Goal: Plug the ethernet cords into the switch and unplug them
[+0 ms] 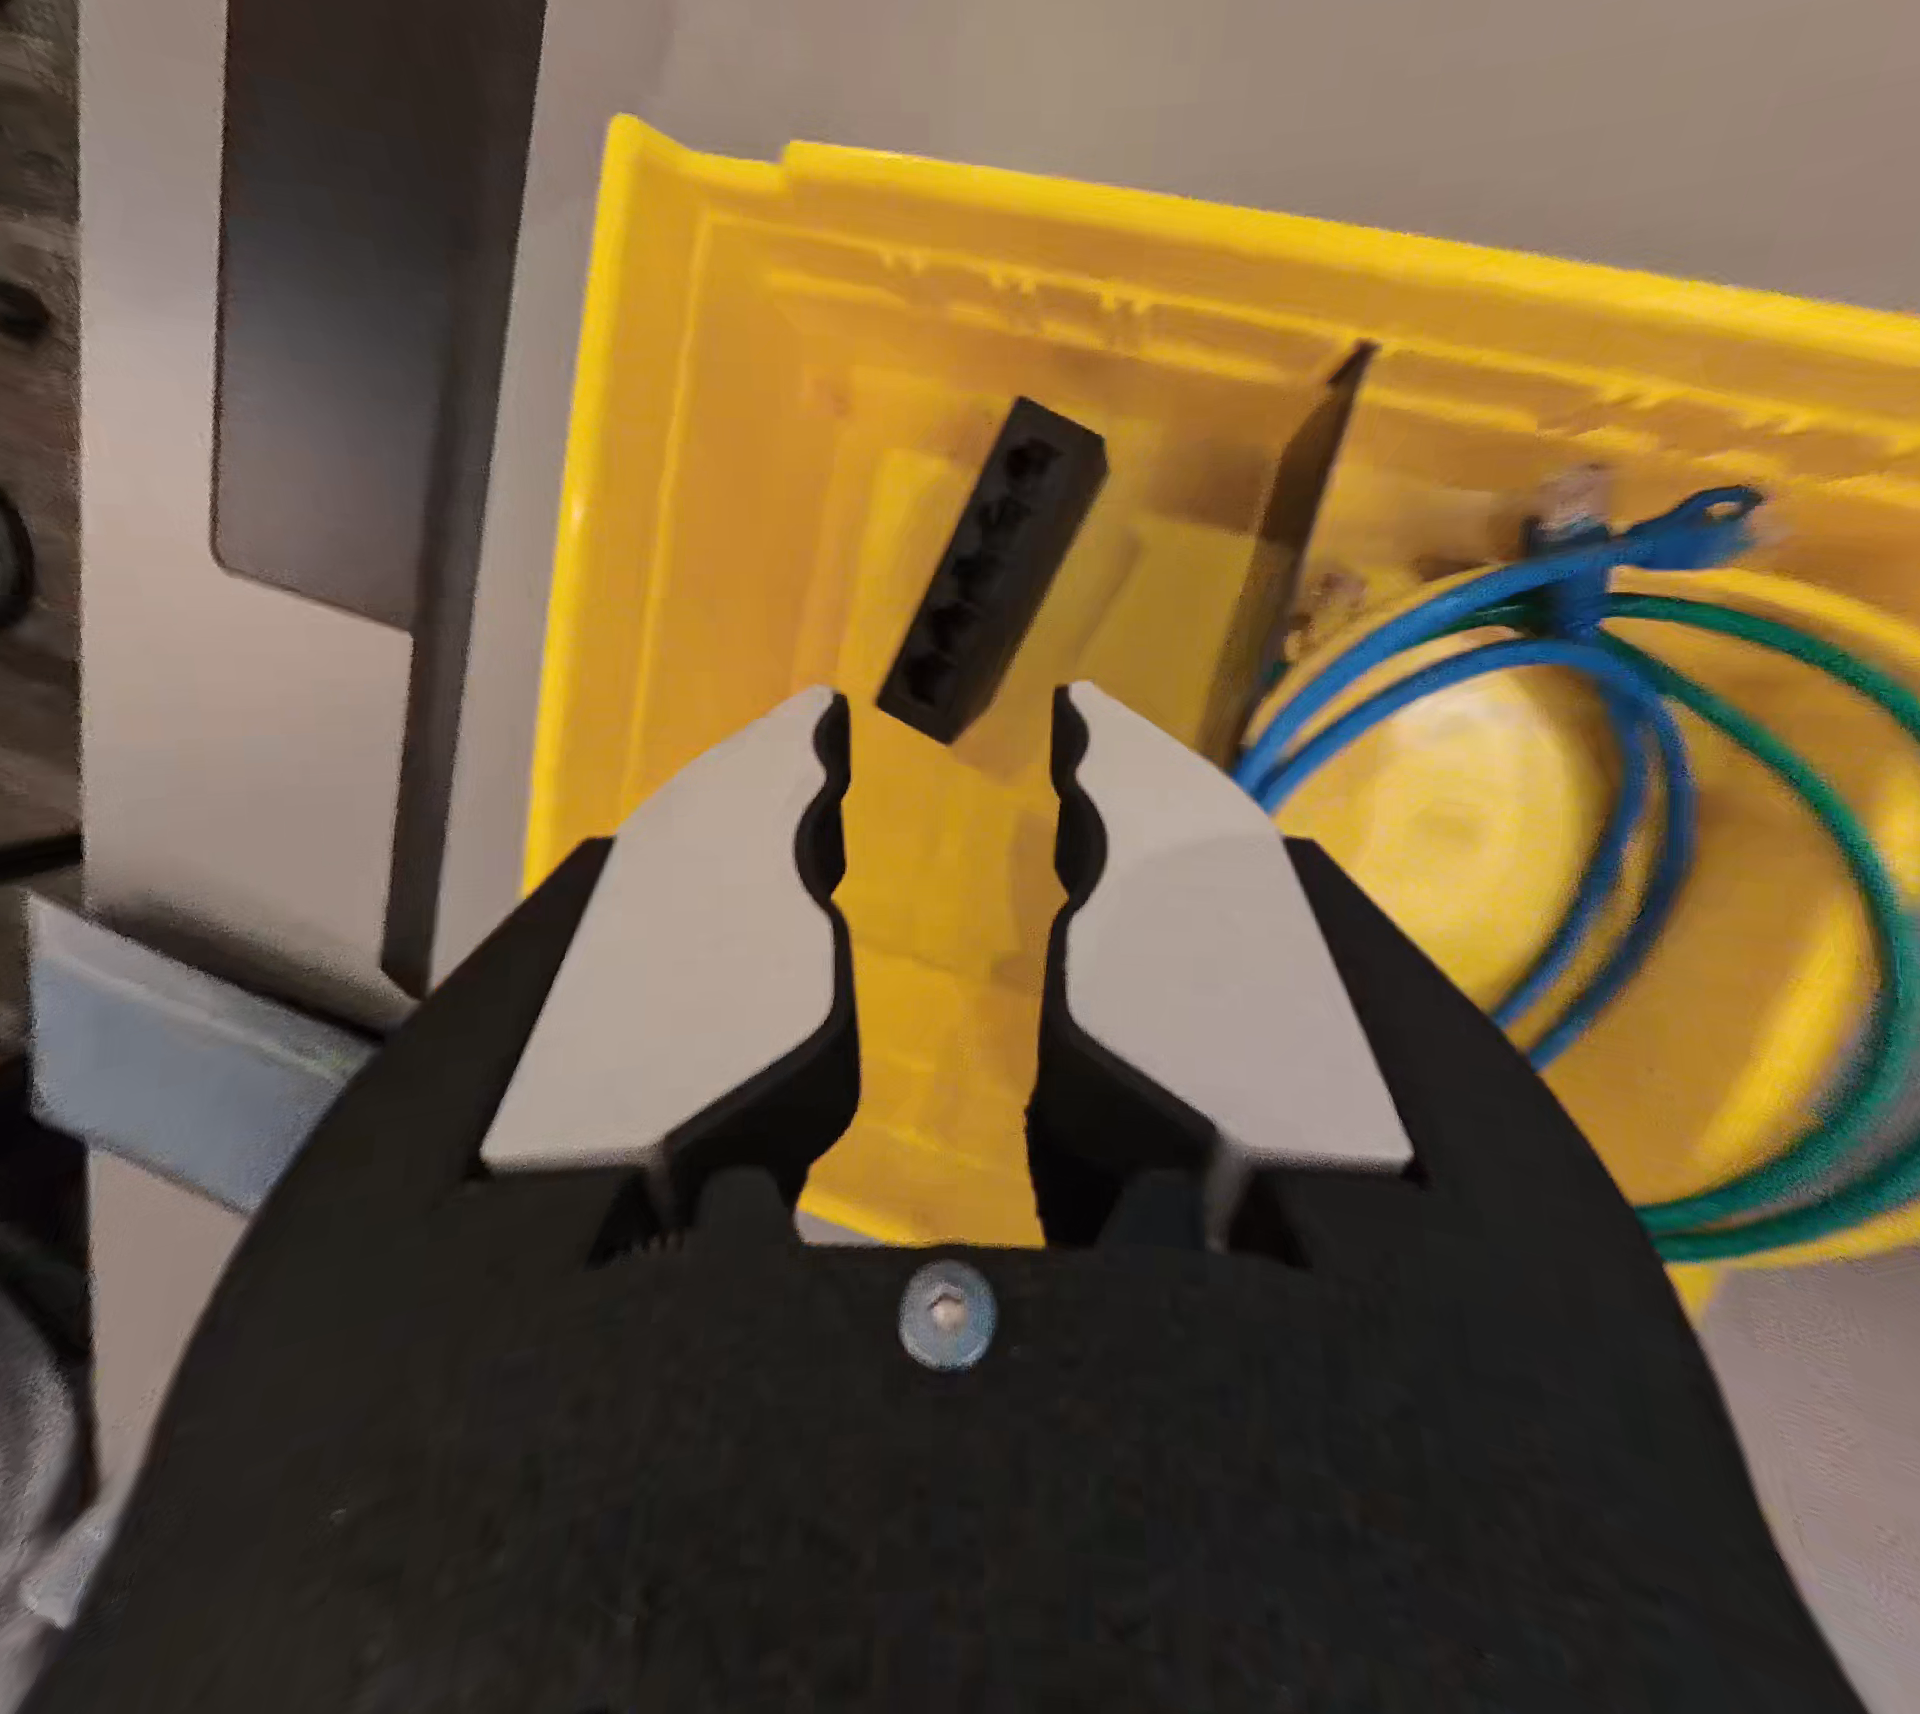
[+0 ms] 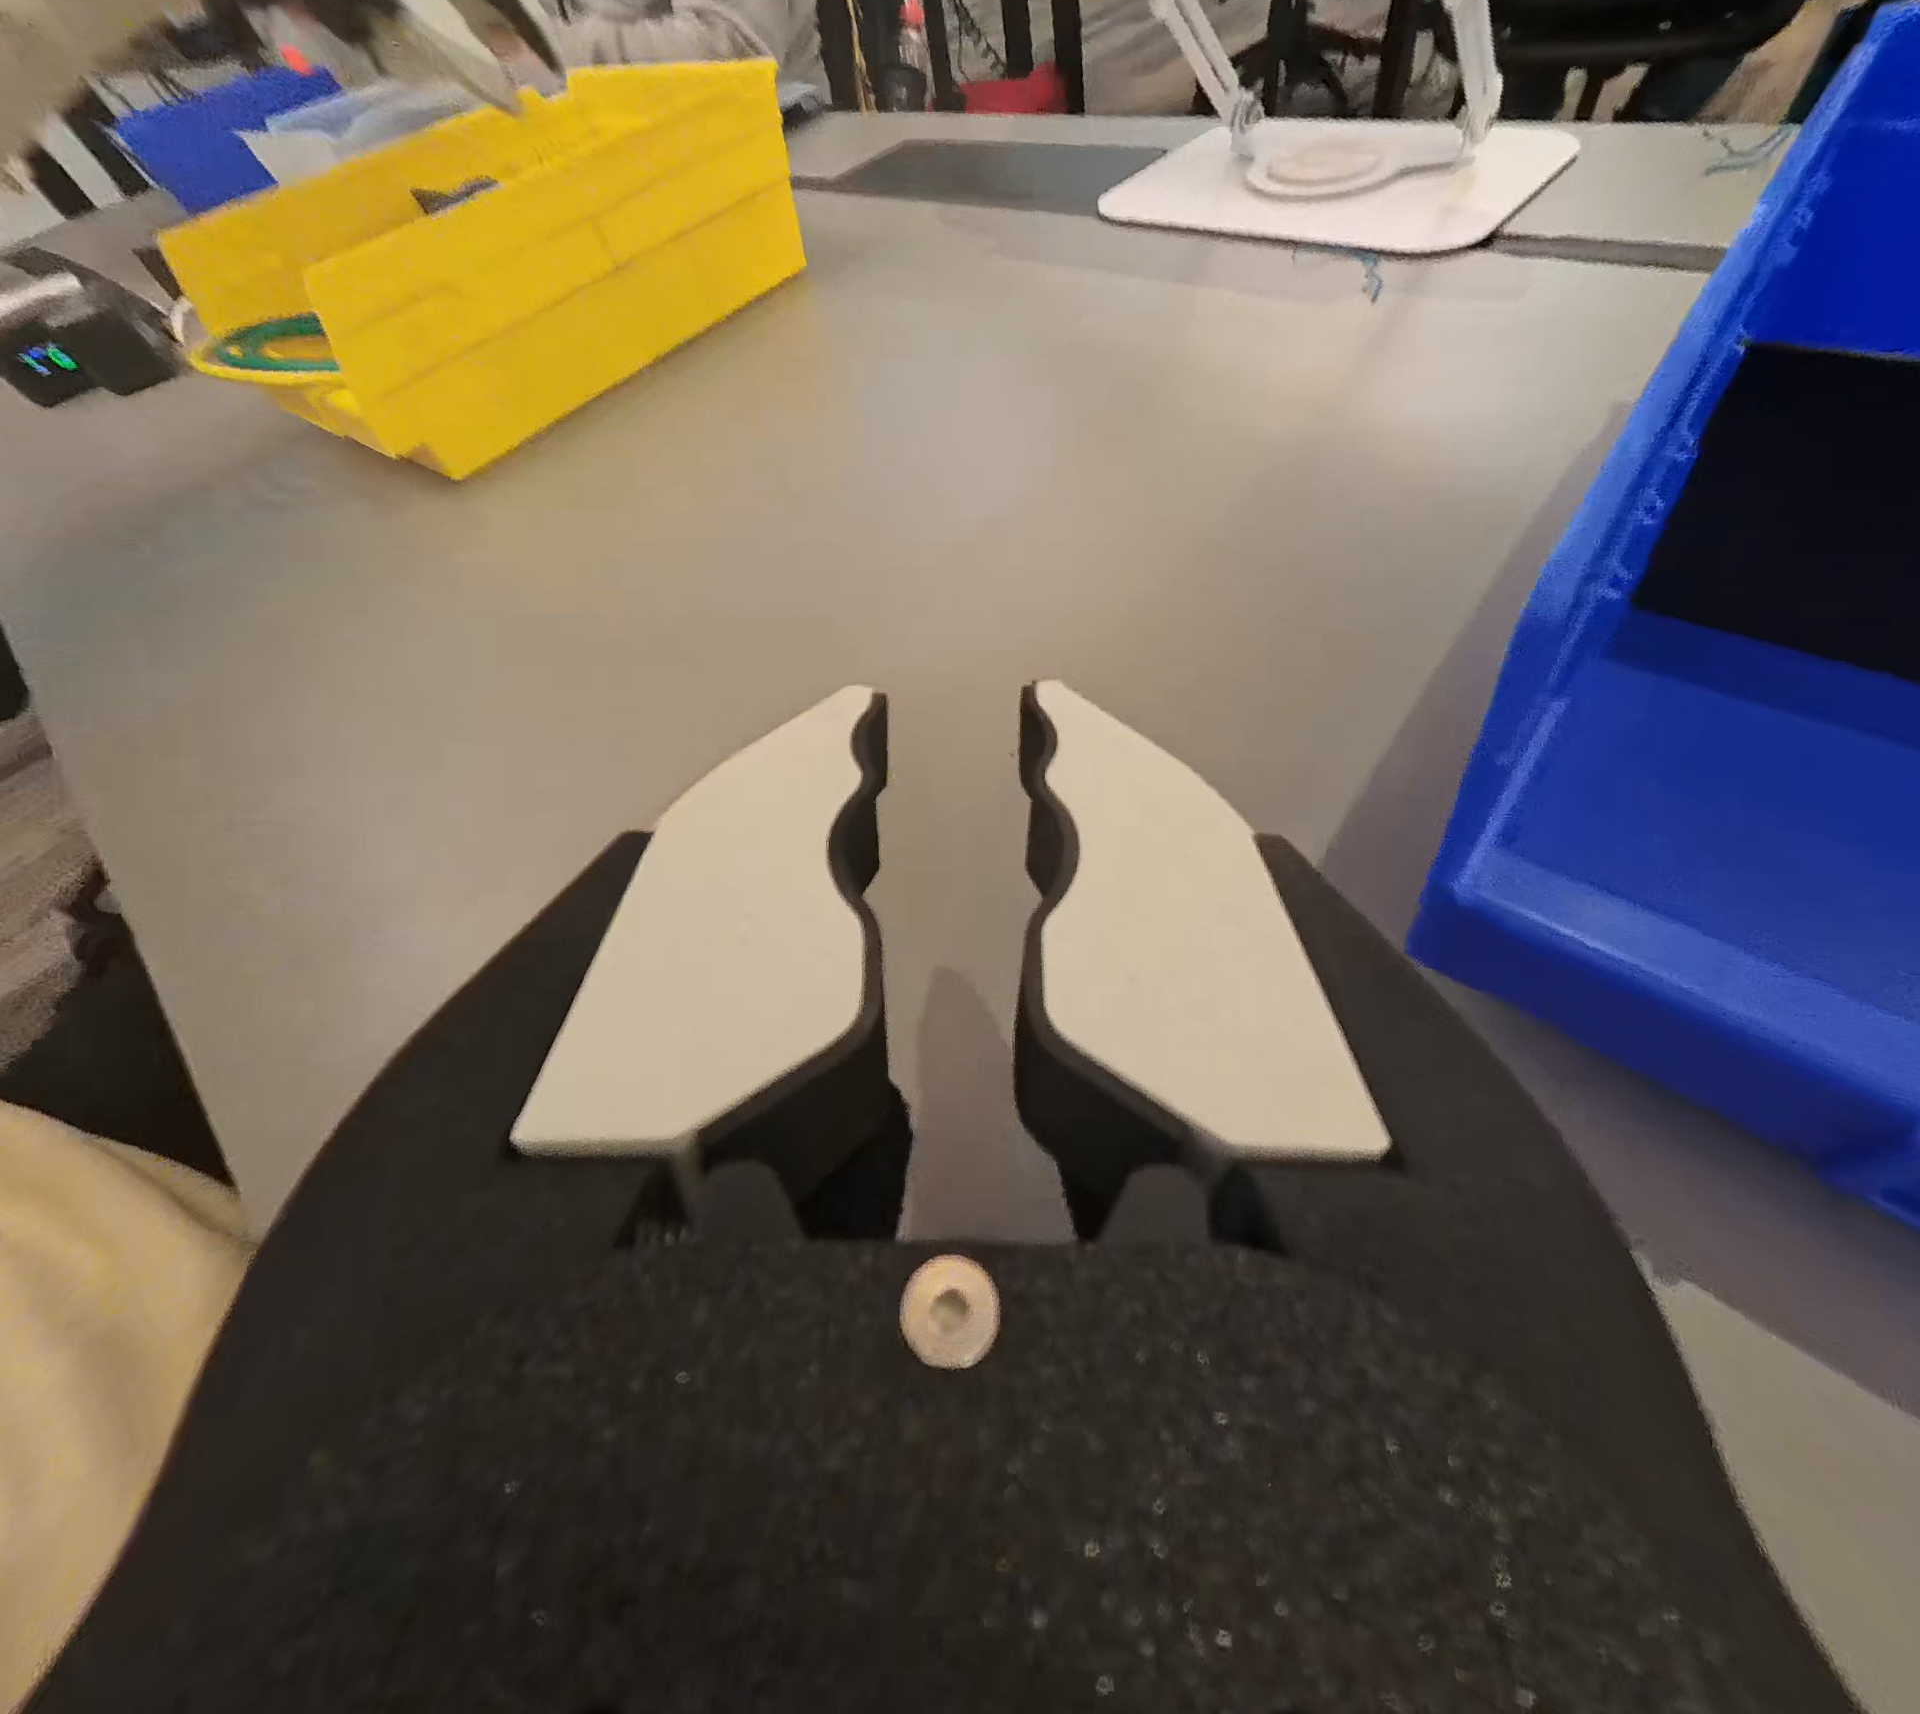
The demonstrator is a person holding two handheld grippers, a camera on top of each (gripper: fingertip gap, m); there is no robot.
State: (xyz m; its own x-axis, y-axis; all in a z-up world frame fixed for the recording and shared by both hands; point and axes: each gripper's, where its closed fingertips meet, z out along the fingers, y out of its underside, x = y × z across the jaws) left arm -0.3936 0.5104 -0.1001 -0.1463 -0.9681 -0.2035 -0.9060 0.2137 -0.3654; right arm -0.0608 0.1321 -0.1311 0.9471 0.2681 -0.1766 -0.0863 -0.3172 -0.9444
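While both tools sit spread and empty, the left tool (image 1: 951, 698) hovers over the yellow bin (image 1: 727, 376).
Black switch (image 1: 992, 568) in bin's left compartment; blue cord (image 1: 1475, 656) and green cord (image 1: 1849, 791) coiled right of divider. Right tool (image 2: 954, 698) above grey table (image 2: 935, 438).

Grey surface (image 2: 935, 438) — smooth, matte, with a darker inset strip (image 2: 997, 170) along its far side. On it, far left: a yellow bin (image 2: 582, 282), tilted view of its stepped outer wall. Just beside the bin's left end sits a small black device (image 2: 83, 334) with lit digits. Far side, right of centre: the white base plate of a stand (image 2: 1351, 194). Near right edge — a blue bin (image 2: 1662, 812), open front facing left.
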